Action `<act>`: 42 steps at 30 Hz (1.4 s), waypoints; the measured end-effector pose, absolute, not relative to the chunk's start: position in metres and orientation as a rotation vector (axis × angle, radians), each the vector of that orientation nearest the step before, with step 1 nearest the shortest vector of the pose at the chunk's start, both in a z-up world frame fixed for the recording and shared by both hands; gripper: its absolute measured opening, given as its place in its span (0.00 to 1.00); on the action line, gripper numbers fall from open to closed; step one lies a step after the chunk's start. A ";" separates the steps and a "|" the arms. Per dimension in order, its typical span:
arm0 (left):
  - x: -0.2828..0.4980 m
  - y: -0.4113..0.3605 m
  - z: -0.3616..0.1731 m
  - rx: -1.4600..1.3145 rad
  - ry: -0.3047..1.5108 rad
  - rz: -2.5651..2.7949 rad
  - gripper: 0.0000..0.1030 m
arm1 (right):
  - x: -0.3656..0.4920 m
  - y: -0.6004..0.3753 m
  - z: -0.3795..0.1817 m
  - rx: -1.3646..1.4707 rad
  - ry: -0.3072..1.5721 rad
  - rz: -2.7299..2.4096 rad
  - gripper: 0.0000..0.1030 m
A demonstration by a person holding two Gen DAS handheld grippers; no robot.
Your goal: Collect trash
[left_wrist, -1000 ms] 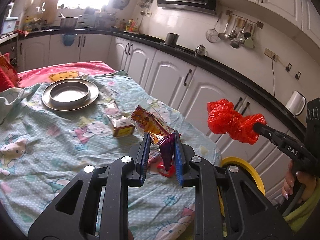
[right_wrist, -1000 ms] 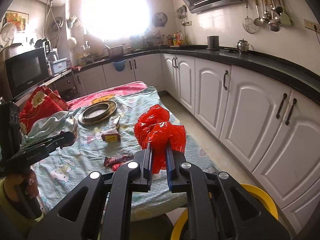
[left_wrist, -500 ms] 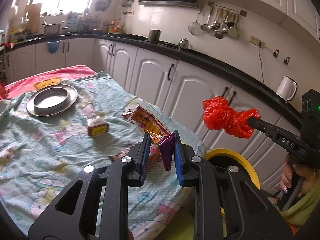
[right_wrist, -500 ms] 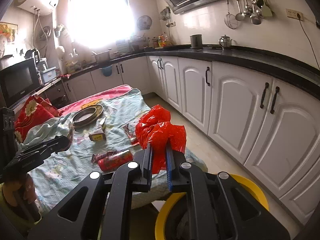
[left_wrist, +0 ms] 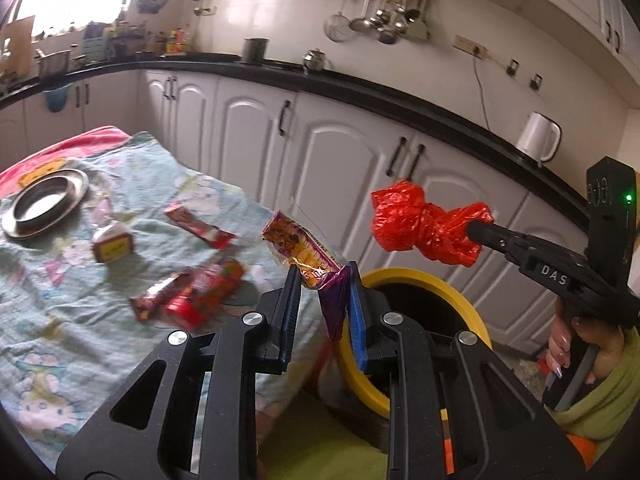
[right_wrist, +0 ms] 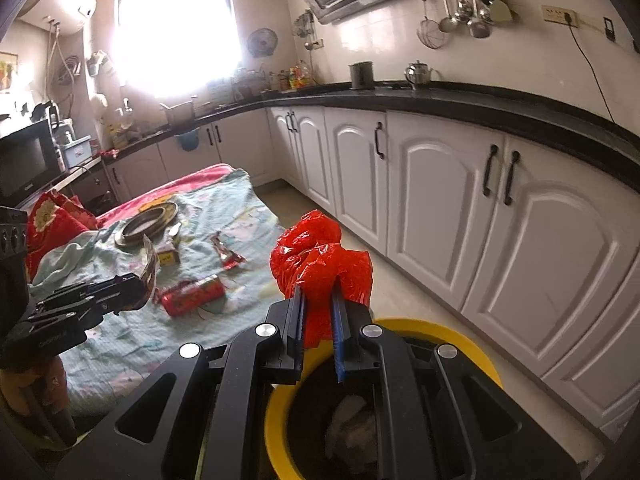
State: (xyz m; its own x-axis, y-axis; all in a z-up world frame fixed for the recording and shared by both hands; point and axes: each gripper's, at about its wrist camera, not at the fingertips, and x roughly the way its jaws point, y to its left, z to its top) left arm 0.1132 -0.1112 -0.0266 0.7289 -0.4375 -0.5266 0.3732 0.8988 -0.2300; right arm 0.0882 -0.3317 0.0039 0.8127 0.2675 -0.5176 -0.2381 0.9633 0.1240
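My left gripper (left_wrist: 322, 284) is shut on a colourful snack wrapper (left_wrist: 308, 254) and holds it at the table's edge, beside the yellow-rimmed trash bin (left_wrist: 424, 280). My right gripper (right_wrist: 318, 300) is shut on a crumpled red plastic bag (right_wrist: 320, 260) and holds it above the bin (right_wrist: 440, 330), which has white trash inside. The red bag also shows in the left wrist view (left_wrist: 420, 222). On the table lie a red can (left_wrist: 208, 300), a red wrapper (left_wrist: 200, 230) and a small yellow box (left_wrist: 112, 244).
The table has a light blue cartoon cloth (left_wrist: 60, 320) with a metal plate (left_wrist: 44, 204) at its far end. White cabinets (right_wrist: 440, 192) under a black counter run along the right. Tiled floor (right_wrist: 400, 292) lies between table and cabinets.
Both grippers have swung right, away from the table and over the yellow bin. The bin now fills more of both views. Both loads stay gripped.
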 end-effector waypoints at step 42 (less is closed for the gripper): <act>0.116 -0.235 -0.077 0.105 0.767 -0.685 0.18 | 0.066 -0.422 -0.068 0.158 0.709 0.151 0.11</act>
